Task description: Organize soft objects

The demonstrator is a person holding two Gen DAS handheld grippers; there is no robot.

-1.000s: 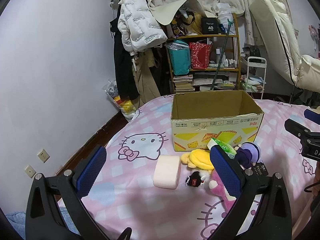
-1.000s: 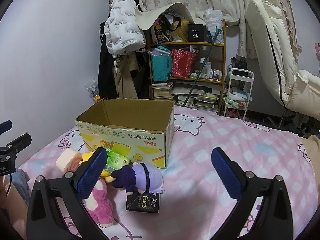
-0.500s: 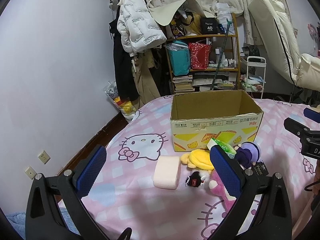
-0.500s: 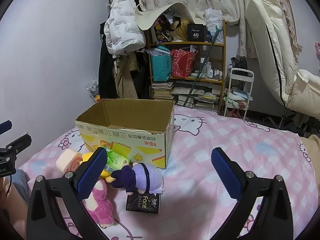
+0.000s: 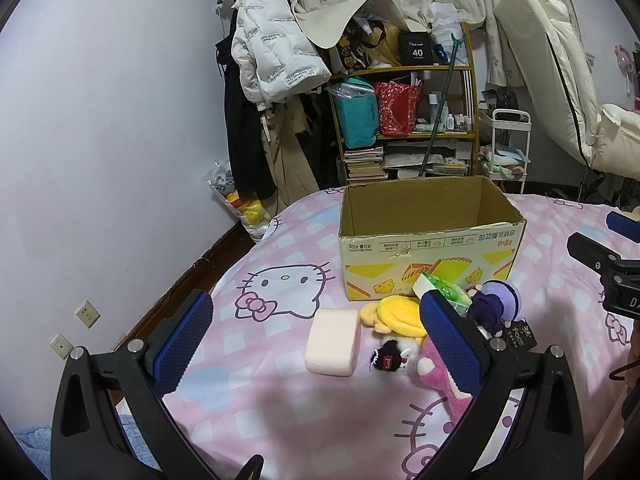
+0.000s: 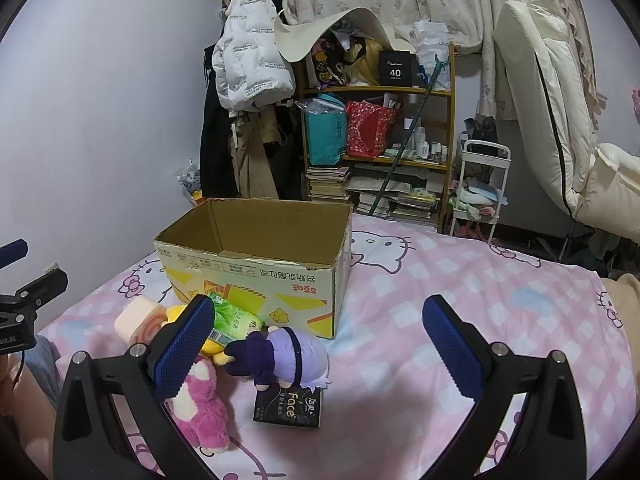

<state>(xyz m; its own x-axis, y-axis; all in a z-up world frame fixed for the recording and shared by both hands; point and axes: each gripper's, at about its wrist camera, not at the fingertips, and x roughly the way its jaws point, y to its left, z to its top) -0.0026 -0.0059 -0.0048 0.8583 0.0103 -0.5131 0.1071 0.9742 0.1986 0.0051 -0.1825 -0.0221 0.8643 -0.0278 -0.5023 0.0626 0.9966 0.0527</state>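
Behind the bed stood a pale wall, a wooden shelf (image 6: 380,128) full of bags and books, and a white puffy jacket (image 5: 272,48) hanging on a rack. Under my tongs lay the bed cover of pink and white squares with cat-face prints (image 5: 280,400). On it stood an open brown cardboard box with yellow print on the front side (image 5: 428,248), upright, and I saw nothing inside it.

Just before the box the soft things lay in one close group. At the left was a pale pink sponge block with round corners (image 5: 333,342), a little apart from the others. Next to it lay a yellow plush toy (image 5: 396,314), and a green plastic tissue pack (image 6: 234,318) leaned on it, close to the box front. A pink plush toy (image 6: 200,404) lay nearest to me, a purple plush doll (image 6: 280,354) rested partly on a black tissue pack with white letters (image 6: 288,406), and a small black and white plush (image 5: 390,358) lay beside the sponge.

My left gripper (image 5: 316,340) was spread wide and held nothing, above the cover before the sponge. My right gripper (image 6: 318,346) was also spread wide and empty, to the right of the doll.
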